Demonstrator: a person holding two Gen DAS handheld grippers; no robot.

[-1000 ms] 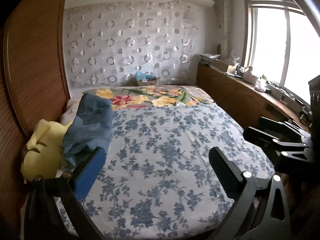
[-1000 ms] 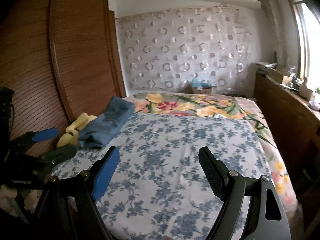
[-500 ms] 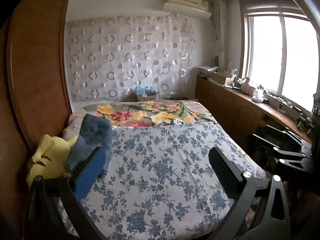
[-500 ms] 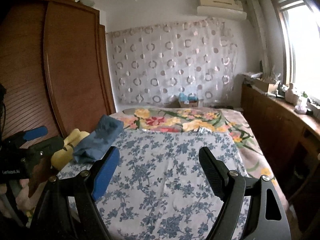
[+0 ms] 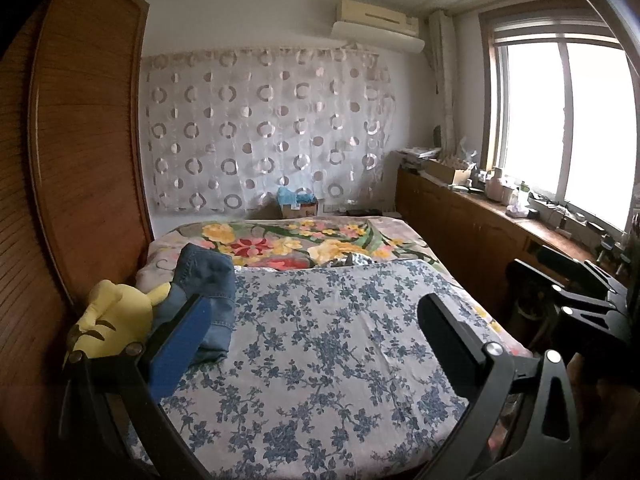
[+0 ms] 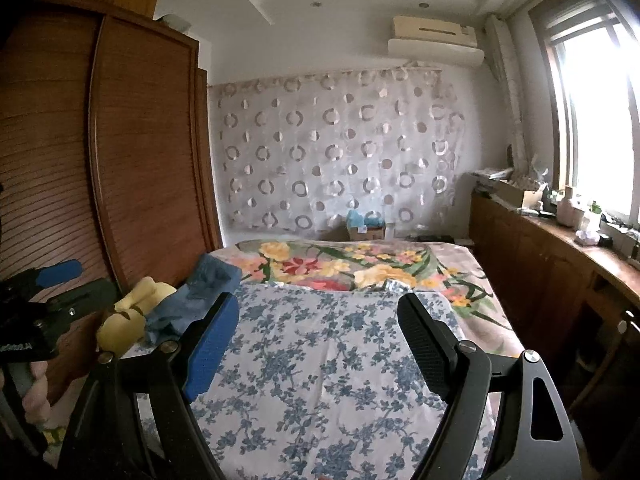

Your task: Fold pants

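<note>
Folded blue denim pants (image 5: 208, 292) lie at the left edge of the bed, leaning on a yellow plush toy (image 5: 114, 318); they also show in the right wrist view (image 6: 192, 300). My left gripper (image 5: 312, 340) is open and empty, held above the near part of the bed, right of the pants. My right gripper (image 6: 316, 340) is open and empty above the blue-flowered sheet (image 6: 320, 368). The left gripper also shows at the left edge of the right wrist view (image 6: 56, 292).
The bed carries a blue-flowered sheet (image 5: 320, 340) and a bright floral blanket (image 5: 280, 244) farther back. A wooden wardrobe (image 5: 80, 160) stands close on the left. A wooden counter (image 5: 500, 216) with clutter runs under the window on the right. A box (image 5: 298, 208) sits by the curtain.
Both grippers have pulled back and tilted up, so the bed sits lower and farther in both views and more wall and ceiling show. The pants have not moved.
</note>
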